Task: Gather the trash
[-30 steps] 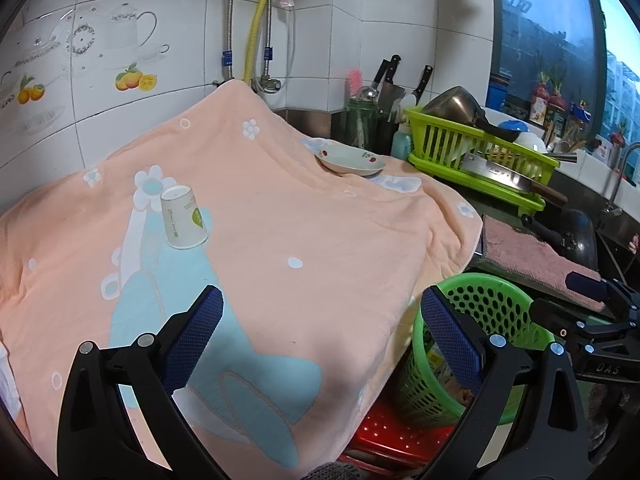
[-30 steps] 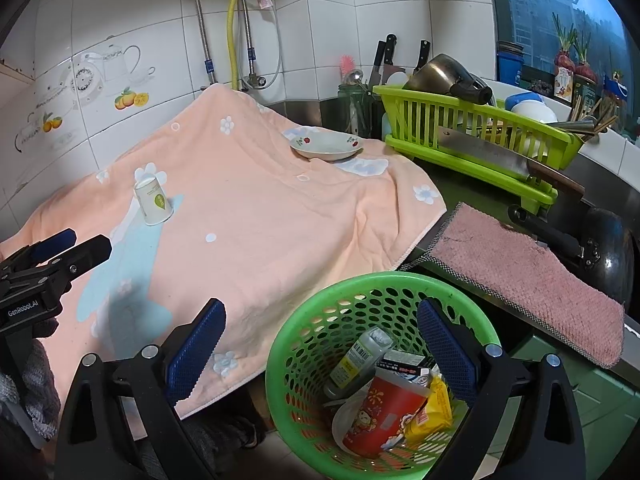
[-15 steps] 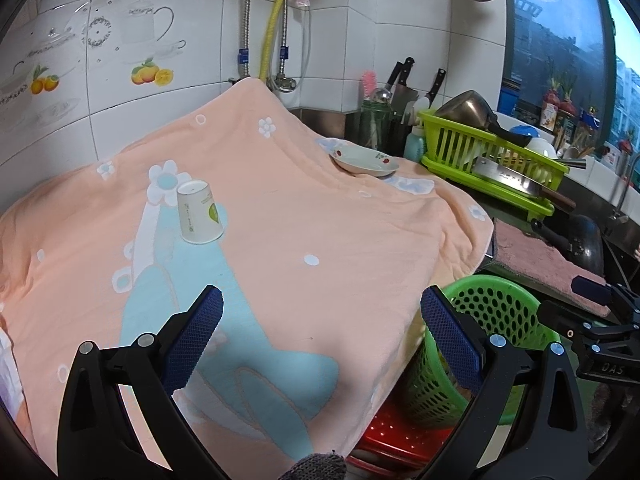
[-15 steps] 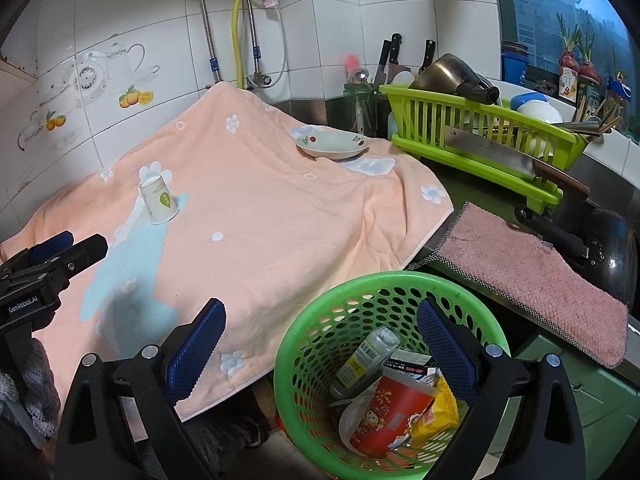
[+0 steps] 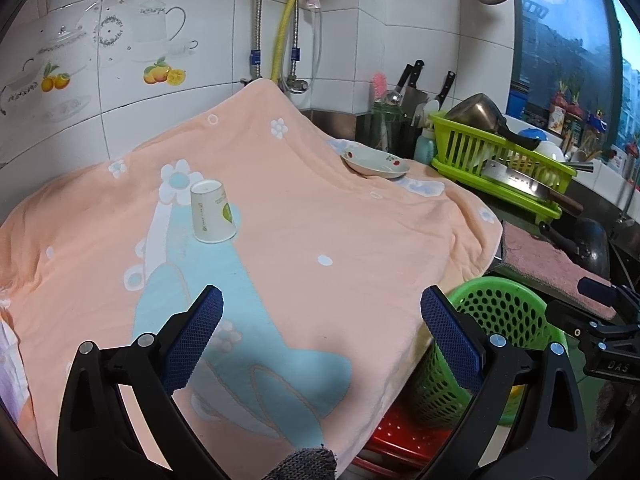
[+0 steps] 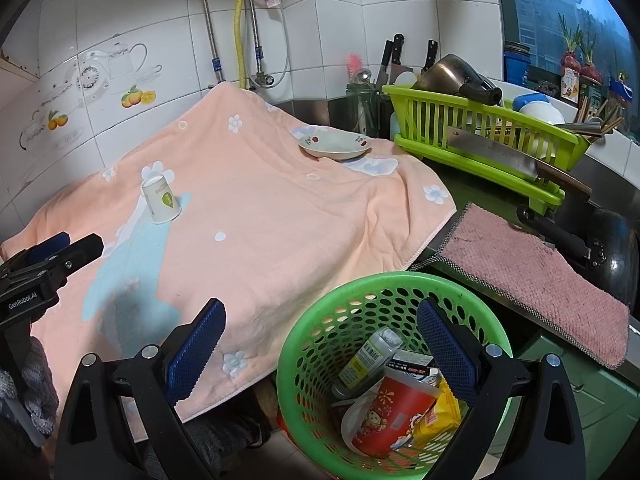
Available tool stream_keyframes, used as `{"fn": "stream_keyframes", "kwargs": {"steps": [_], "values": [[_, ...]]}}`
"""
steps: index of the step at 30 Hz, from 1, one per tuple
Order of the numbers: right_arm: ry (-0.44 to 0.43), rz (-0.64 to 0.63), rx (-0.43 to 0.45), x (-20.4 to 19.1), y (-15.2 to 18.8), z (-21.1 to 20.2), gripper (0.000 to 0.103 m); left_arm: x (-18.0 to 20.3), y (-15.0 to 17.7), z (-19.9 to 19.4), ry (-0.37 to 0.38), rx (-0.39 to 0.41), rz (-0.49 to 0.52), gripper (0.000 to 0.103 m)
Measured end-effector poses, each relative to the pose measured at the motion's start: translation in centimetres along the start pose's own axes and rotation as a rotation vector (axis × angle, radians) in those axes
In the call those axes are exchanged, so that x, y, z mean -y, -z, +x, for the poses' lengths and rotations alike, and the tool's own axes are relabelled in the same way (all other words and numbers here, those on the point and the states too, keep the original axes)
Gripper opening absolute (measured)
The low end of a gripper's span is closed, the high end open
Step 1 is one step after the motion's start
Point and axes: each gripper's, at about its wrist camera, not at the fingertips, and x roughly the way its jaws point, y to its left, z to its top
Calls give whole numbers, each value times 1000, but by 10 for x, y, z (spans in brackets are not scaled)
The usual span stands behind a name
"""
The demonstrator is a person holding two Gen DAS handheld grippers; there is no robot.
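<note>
Paper cup [image 5: 211, 211] inverted on towel [image 5: 320, 240], grippers apart.

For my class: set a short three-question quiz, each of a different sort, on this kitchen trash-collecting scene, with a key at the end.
1. True or false: the paper cup stands upside down on the towel.
2. Where does the red cup lie? A) dish rack B) green basket C) plate
3. Fill in: both the left gripper and the right gripper are ____.

Key: 1 true; 2 B; 3 open.
</note>
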Motion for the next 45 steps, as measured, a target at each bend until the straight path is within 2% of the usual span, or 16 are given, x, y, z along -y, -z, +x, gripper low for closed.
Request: {"fn": "stream_keyframes", "kwargs": {"steps": [13, 45], "values": [[0, 4, 0, 0, -1, -1, 93, -1, 2, -4, -46, -3, 12, 98], [-3, 6, 0, -2, 0, -2, 93, 2, 6, -5, -48, -6, 20, 98]]}}
